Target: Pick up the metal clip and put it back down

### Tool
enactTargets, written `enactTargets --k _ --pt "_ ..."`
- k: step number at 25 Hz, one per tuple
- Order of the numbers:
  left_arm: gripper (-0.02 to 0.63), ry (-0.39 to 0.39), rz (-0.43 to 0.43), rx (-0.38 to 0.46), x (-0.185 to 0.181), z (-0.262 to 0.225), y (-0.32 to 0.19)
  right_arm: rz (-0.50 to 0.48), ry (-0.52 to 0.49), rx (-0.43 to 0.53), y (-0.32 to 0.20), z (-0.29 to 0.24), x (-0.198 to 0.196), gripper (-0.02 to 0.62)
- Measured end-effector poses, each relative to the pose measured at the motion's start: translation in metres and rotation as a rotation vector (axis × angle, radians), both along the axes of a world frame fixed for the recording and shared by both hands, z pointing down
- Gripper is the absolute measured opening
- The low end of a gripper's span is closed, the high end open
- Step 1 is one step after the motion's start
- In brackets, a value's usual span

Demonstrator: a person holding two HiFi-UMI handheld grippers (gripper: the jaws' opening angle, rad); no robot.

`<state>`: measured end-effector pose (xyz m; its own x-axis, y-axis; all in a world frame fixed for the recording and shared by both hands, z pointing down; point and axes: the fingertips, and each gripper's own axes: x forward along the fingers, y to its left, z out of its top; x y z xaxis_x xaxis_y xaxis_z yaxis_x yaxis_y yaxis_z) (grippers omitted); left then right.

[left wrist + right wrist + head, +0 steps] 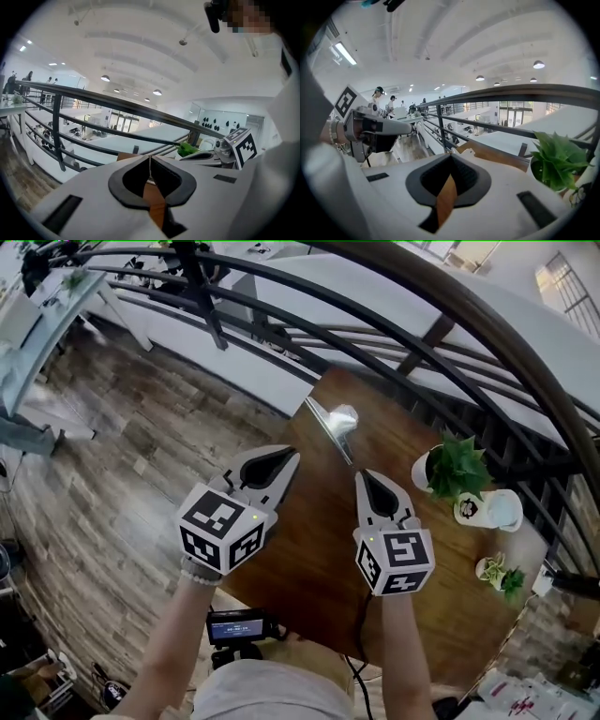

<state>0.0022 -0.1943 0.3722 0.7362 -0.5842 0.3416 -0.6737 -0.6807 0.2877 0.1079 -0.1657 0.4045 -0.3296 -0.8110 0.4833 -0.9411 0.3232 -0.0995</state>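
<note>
I hold my left gripper (291, 455) and right gripper (359, 476) pinched closed on nothing, side by side above the bench (314, 554). The metal clip (343, 417) lies by the bench's far corner, just ahead of both tips, so I judge either gripper could reach it.

Left gripper (292, 455) and right gripper (360, 476) are side by side over the wooden table (314, 563), jaws together. The metal clip (341, 418) lies near the table's far corner, just beyond both tips. A potted plant (456, 471) stands right of the right gripper.

Bright room lit by round ceiling lamps (105, 78), corners blacked out in both gripper views, railing (534, 90) bent by the lens.
</note>
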Motion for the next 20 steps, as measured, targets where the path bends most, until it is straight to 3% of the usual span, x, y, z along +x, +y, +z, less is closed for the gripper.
enactTargets --k 20 --pt "0.014 -0.021 0.042 0.205 -0.053 -0.090 0.117 0.077 0.037 0.206 0.120 -0.101 -0.023 0.005"
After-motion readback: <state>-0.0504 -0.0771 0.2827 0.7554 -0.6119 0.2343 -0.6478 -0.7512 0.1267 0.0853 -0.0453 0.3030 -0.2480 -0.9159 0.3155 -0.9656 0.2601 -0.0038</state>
